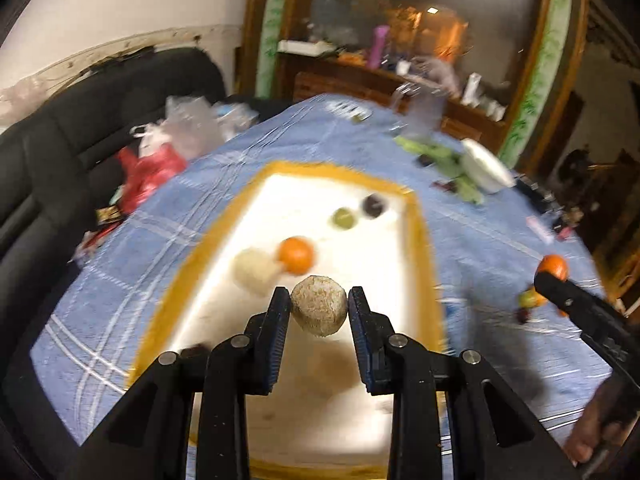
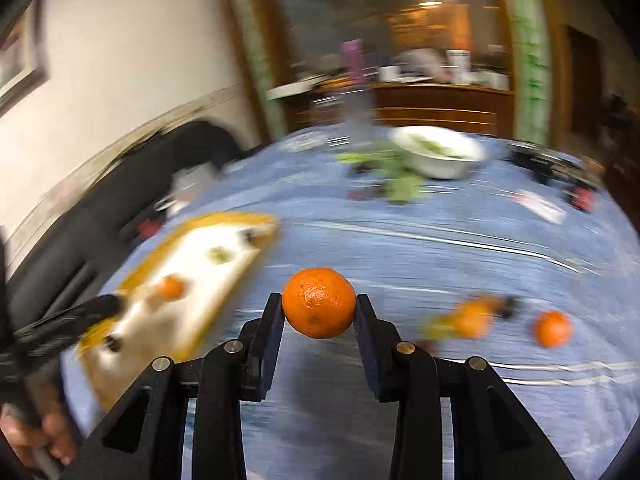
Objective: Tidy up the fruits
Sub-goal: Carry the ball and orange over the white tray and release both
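On the surface [image 1: 500, 240] lies a tray [image 1: 420, 240], towards its left side. In the tray four fruits sit in a loose row running away from the camera, the nearest two touching [image 1: 296, 255]. Above the tray's near end hangs a round fruit [image 1: 319, 306] between the left hand-held gripper's [image 1: 319, 308] pads. To the right of the tray, over bare cloth, an orange [image 2: 319, 303] sits in the right hand-held gripper [image 2: 319, 312]. More fruit [image 2: 553, 329] lies further right; a bowl [image 2: 440, 156] stands at the far edge.
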